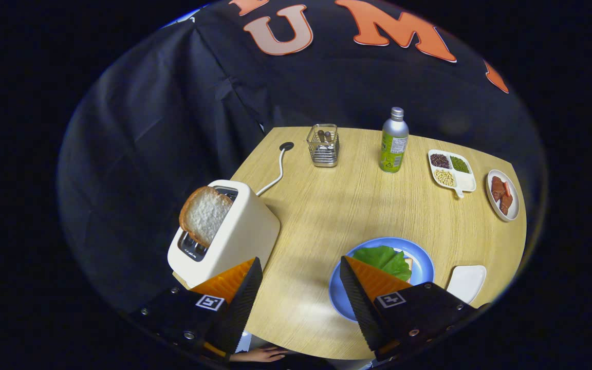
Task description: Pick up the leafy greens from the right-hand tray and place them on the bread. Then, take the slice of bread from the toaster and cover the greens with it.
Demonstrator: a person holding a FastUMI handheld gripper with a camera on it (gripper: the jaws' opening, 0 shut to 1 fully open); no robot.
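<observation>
With the leafy greens (pixel 384 260) already on the bread on the blue plate (pixel 422 259), we hold the tongs (pixel 300 280) wide apart, empty. Bread slice (pixel 205 214) stands upright in the toaster (pixel 239 236), ahead-left beside our left finger.

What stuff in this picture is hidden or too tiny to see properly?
Gripper view:
- Bread under the leafy greens on the blue plate: covered, just a corner shows.
- Blue plate's near side: behind one of the open fingers.
- Lower part of the bread slice: down inside the toaster.
- Contents of the wire basket: too small.
- White tray: partly behind the gripper.
</observation>
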